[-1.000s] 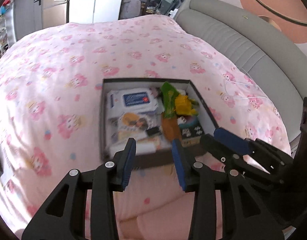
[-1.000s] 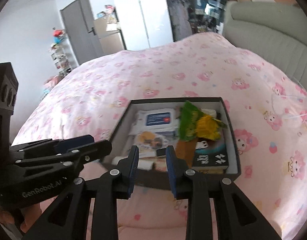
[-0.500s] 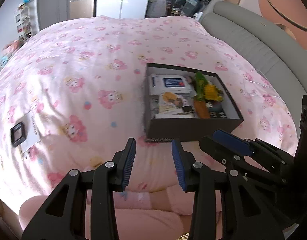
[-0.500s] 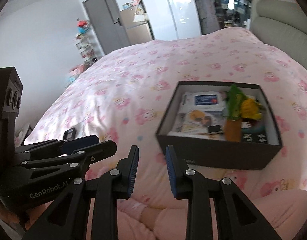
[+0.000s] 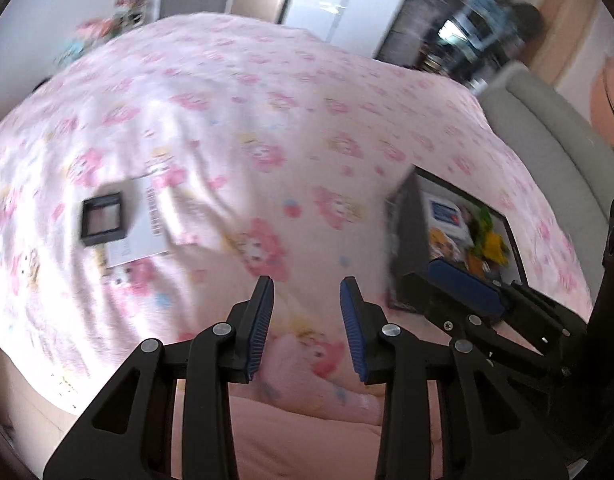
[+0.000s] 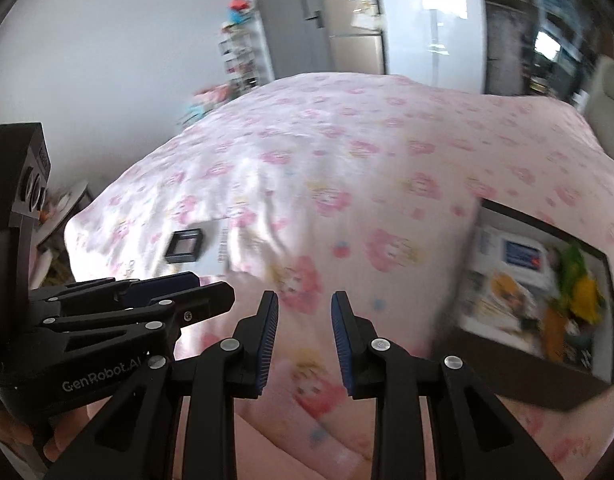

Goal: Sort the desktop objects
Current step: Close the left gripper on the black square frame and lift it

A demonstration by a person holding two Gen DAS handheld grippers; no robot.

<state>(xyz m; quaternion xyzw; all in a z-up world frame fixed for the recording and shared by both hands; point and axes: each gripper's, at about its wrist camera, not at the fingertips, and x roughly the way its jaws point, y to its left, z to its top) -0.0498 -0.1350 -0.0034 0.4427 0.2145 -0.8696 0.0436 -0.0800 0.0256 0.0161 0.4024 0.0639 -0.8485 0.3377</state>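
Left gripper (image 5: 307,292) closing on nothing, right gripper (image 6: 305,304) part-open, empty: approach small black frame (image 5: 102,218) far left squarely

Two grippers, the left gripper (image 5: 307,292) low centre and the right gripper (image 6: 305,306) likewise; one dark open box (image 6: 519,384) of mixed items at right; one small black square frame (image 5: 102,218) at left; one white printed sheet (image 5: 137,220) beside it; one pink patterned bedspread (image 5: 267,128).
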